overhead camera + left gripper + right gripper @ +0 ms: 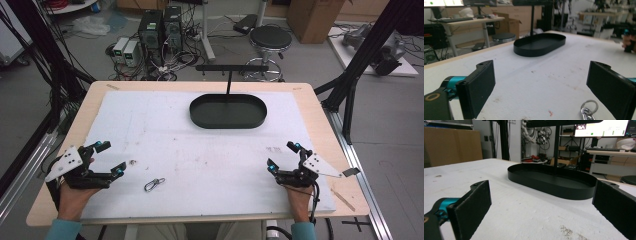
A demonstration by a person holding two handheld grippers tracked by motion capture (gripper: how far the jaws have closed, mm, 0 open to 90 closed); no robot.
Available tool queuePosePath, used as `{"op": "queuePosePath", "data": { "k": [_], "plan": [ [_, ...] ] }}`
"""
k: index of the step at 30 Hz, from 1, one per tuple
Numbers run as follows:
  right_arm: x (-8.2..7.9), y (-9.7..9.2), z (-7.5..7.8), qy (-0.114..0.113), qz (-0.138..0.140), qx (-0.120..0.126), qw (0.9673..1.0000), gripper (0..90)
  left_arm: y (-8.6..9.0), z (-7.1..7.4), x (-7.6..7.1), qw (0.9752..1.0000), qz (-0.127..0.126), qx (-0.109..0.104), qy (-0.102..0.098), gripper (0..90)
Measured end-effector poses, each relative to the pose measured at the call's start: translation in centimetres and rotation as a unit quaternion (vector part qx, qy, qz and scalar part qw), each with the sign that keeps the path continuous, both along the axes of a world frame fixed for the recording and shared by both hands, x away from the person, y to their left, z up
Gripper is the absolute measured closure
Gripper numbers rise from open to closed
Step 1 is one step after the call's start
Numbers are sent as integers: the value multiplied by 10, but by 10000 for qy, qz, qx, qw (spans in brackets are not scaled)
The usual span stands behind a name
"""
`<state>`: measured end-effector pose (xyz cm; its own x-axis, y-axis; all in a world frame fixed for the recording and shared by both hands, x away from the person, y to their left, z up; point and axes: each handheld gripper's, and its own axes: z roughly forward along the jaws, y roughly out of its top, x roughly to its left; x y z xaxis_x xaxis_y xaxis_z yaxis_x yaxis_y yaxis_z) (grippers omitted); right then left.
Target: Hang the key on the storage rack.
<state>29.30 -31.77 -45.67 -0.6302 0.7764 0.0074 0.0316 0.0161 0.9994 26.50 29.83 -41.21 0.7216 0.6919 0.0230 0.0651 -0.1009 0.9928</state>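
no writing can be read anywhere. the left gripper (110, 159) and right gripper (282, 156) rest wide open, holding nothing. a small metal carabiner (154, 184) lies near the left gripper, long axis diagonal. the black oval tray (227, 121) lies crosswise, far side.

Both grippers black: left gripper (111, 159), right gripper (283, 156). Teal joints at jaw bases, flat rectangular pads (477, 87), grey three-cornered plate (64, 163) with dark dots on each. Black cable (315, 200) off right. Teal sleeves (62, 230).
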Motion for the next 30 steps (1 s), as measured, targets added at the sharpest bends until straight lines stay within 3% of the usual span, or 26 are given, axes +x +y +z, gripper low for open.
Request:
{"op": "queuePosePath", "data": {
  "k": [3, 7, 13, 17, 21, 26, 30],
  "plan": [
    [0, 0, 0, 4, 3, -5, 10000, 16, -6, 12, 3, 9990, -282, 334, 92, 88],
    [0, 0, 0, -3, -2, -7, 10000, 16, -16, 24, 9, 9951, -641, 735, 177, 88],
    [0, 1, 0, -2, -2, -48, 10000, 16, -36, 36, 15, 9847, -1127, 1289, 314, 88],
    [0, 0, 0, 1, -3, -51, 10000, 16, -49, 36, 19, 9738, -1400, 1727, 477, 88],
    [0, 0, 0, 11, -6, -39, 10000, 16, -61, 35, 20, 9642, -1564, 2079, 508, 88],
    [0, 0, 0, -7, -1, -53, 10000, 16, -72, 31, 23, 9547, -1728, 2334, 652, 88],
    [0, 1, 0, 7, -10, -39, 10000, 16, -80, 27, 23, 9448, -1895, 2566, 750, 88]
  ]
}}
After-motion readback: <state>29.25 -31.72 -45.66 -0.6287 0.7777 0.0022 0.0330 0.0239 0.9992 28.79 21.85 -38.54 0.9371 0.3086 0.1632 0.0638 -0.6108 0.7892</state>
